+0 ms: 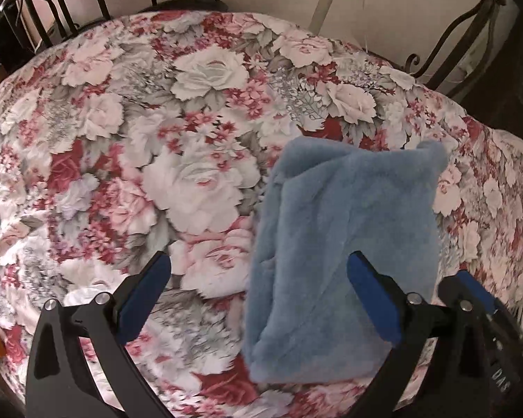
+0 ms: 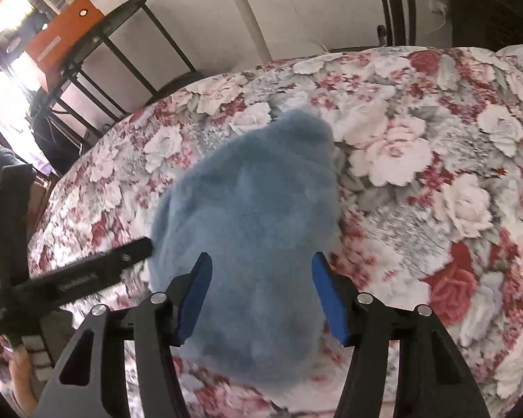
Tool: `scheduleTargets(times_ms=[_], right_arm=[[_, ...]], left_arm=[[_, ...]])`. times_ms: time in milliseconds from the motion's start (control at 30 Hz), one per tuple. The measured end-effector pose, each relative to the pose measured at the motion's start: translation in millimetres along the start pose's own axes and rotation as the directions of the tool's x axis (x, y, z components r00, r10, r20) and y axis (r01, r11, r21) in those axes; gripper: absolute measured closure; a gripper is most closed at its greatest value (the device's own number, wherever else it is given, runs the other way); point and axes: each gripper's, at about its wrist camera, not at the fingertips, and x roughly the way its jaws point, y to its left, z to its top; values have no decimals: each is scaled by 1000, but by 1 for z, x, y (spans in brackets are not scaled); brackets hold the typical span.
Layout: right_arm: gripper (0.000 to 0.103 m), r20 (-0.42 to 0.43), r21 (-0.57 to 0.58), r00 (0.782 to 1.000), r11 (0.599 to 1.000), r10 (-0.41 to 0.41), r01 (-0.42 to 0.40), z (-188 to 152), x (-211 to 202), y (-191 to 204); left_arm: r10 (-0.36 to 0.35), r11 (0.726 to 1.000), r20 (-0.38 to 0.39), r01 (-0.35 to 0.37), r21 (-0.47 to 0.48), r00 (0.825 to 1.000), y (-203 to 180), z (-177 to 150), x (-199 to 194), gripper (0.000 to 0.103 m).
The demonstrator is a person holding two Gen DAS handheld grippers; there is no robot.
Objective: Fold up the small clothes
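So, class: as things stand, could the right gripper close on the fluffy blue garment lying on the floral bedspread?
Probably yes. The right gripper is open, with the blue garment lying between its fingers and nothing over it. The left gripper is beside the cloth, not blocking.

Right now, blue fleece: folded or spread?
Folded. The blue fleece lies as a compact layered rectangle on the floral bedspread, with a flap edge visible.

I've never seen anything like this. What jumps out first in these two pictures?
A fluffy blue garment, already folded into a compact bundle, lies on a bedspread crowded with pink and red roses. Black tongs with blue pads frame it: the right gripper straddles it, open, and the left gripper is open beside it.
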Motion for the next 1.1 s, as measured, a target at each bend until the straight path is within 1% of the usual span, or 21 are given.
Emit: scheduleTargets(times_ms=[67, 100, 200, 333, 500, 600, 667, 733, 800, 900, 1000, 1100], right_arm=[[50, -13, 7, 1000, 1000, 9, -9, 3, 10, 3], [51, -29, 2, 1000, 1000, 4, -3, 4, 18, 5], [51, -54, -14, 998, 1000, -24, 23, 3, 37, 2], [52, -74, -16, 997, 999, -32, 31, -2, 54, -5], [52, -79, -8, 996, 1000, -28, 27, -3, 60, -9], [52, -85, -5, 996, 1000, -26, 26, -2, 60, -8], [52, -91, 9, 996, 1000, -20, 21, 0, 56, -9], [52, -82, 41, 997, 999, 0, 3, 3, 47, -11], [52, -60, 79, 998, 997, 28, -23, 8, 36, -14], [52, -20, 108, 999, 993, 39, -37, 13, 23, -18], [52, 9, 121, 1000, 992, 24, -25, 21, 16, -22], [52, 39, 146, 999, 989, 17, -22, 32, 13, -29]], left_arm=[[-13, 1000, -15, 13, 4, 1000, -6, -1, 8, 5], [-4, 1000, -23, 4, 15, 1000, -10, -2, 15, 5], [25, 999, -50, -23, 47, 998, -16, -6, 37, 4], [-7, 999, -95, 10, 33, 995, -14, -7, 59, 4], [-15, 1000, -101, 18, 21, 995, -16, -7, 67, 4], [-17, 1000, -106, 19, 18, 994, -16, -7, 66, 4], [-34, 999, -114, 35, 4, 993, -14, -6, 61, 4], [-53, 999, -106, 53, 0, 993, -10, -4, 49, 4], [-49, 999, -65, 50, 11, 997, -9, 0, 34, 4], [-32, 999, -13, 32, 17, 999, -6, 6, 15, 4], [-25, 1000, -1, 25, -8, 1000, 1, 15, 12, 4], [-32, 998, -9, 32, -49, 999, 8, 27, 15, 4]])
